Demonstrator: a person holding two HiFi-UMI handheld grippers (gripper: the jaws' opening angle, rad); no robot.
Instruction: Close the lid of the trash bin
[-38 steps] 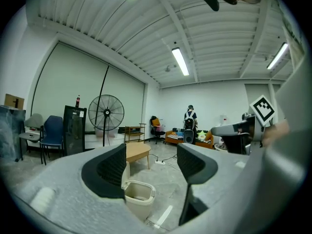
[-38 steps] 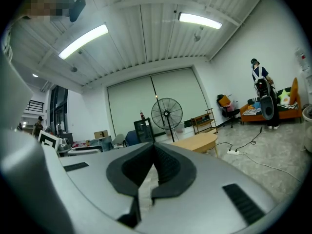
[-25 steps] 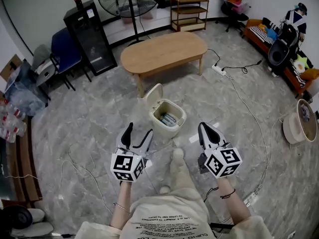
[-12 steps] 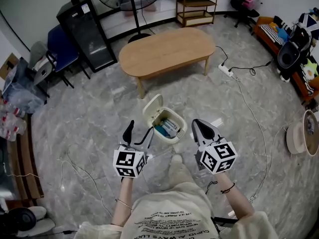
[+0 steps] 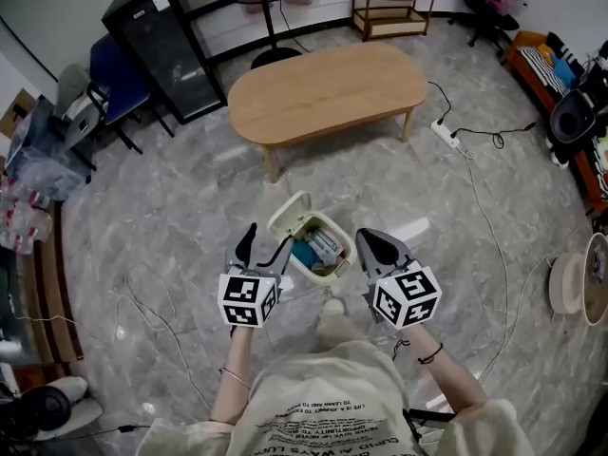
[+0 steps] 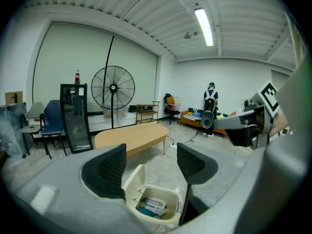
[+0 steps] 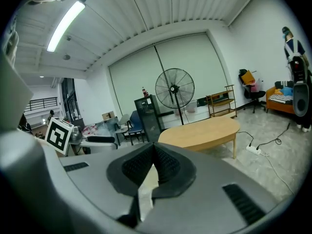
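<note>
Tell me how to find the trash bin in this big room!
Find the big oval wooden table in the middle of the grey floor. On the floor on its near side, between the left gripper and the right gripper, sits a small cream trash bin. Unlike everything nearby, its lid stands flipped open, with boxes showing inside.

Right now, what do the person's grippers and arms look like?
Both the left gripper and the right gripper are grey with black ribbed pads, each carrying a cube of black-and-white square markers. The person wears a pale printed T-shirt and a dark band on the right wrist.
</note>
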